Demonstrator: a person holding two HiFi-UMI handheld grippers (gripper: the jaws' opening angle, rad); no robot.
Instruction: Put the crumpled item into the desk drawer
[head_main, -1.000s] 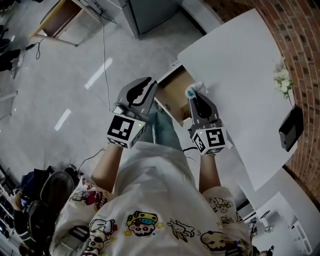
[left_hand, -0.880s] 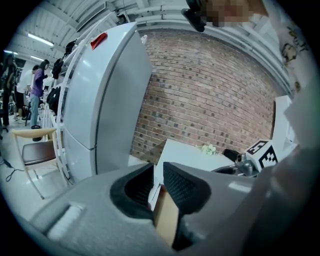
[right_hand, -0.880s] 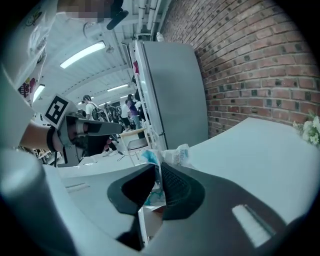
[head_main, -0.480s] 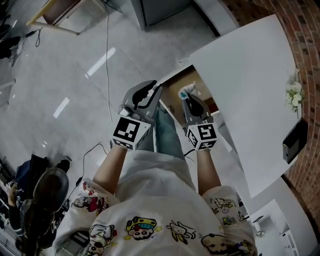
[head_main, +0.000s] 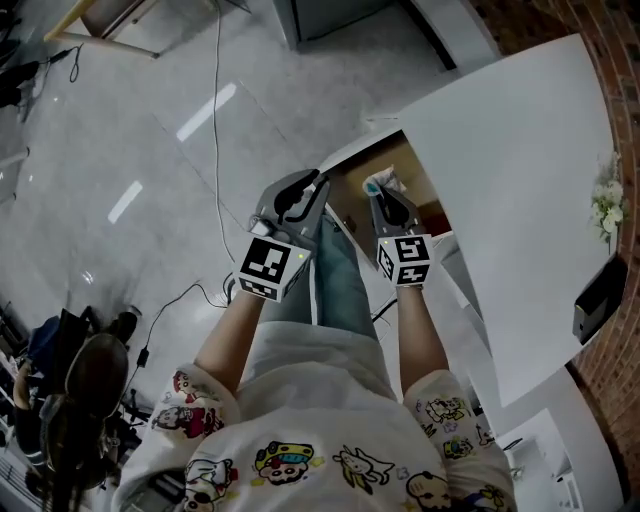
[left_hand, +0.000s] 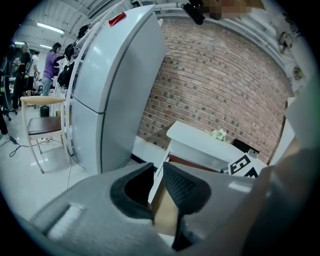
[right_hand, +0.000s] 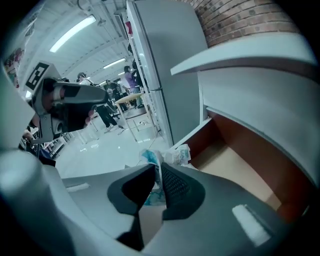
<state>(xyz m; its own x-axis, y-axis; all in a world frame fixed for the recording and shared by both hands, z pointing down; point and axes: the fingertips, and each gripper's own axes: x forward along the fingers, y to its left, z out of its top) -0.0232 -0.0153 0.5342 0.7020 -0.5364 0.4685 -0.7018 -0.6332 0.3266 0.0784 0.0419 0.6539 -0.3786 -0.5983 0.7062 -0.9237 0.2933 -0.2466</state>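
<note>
Two jaws of the right gripper (right_hand: 156, 175) pinch the crumpled item (right_hand: 176, 154), half hidden; left gripper (left_hand: 159, 176) jaws slightly apart, seemingly empty.

Crumpled white-and-blue wrapper (right_hand: 172, 155), pinched in the right claw (right_hand: 158, 169), over the open drawer (right_hand: 235, 170).

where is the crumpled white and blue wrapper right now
The wrapper is right of centre in the head view, clamped in the right gripper, at the mouth of the open wooden desk drawer.

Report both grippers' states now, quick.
Left gripper: jaws slightly apart, nothing between them.
Right gripper: closed on the crumpled item.
</note>
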